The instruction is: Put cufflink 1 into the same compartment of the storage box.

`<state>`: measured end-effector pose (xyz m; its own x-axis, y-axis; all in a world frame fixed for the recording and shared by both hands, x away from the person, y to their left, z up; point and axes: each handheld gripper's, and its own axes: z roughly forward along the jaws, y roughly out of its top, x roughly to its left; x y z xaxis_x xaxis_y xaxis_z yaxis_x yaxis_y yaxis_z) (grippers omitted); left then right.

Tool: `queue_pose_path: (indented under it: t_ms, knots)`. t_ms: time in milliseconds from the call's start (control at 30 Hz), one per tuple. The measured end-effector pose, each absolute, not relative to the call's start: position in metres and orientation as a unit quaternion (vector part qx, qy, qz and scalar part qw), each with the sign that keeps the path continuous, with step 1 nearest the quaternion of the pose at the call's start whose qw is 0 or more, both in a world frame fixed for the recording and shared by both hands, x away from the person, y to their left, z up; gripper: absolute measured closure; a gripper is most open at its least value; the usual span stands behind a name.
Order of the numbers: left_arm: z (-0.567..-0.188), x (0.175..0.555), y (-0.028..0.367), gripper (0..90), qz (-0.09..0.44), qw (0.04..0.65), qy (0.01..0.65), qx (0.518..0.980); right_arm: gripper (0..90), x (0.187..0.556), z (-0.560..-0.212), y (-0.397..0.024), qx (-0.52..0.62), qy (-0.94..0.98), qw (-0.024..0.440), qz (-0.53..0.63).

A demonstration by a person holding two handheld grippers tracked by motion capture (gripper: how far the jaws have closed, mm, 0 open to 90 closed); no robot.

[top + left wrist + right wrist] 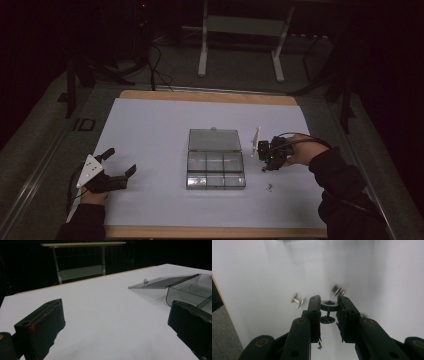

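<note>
Two jaws of the right gripper pinch a small ring-shaped part thinly, so it could slip onto the desk, while the left gripper waits spread.

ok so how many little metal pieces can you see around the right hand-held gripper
3: one held between the jaws of the right hand-held gripper, one lying on the table to its left in the right gripper view, one blurred piece just beyond the jaws. More may be hidden.
</note>
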<state>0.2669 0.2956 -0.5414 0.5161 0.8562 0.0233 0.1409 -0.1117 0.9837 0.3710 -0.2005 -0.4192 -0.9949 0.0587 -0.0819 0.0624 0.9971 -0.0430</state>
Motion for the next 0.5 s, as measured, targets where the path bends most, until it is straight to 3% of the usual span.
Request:
queue_pose_path:
  t_ms: [500]
  knots:
    - [-0.541,0.267,0.295,1.6,0.324,0.554,0.37,0.672,73.3,0.376,-0.405,-0.146,-0.005,0.999,0.047,-0.012]
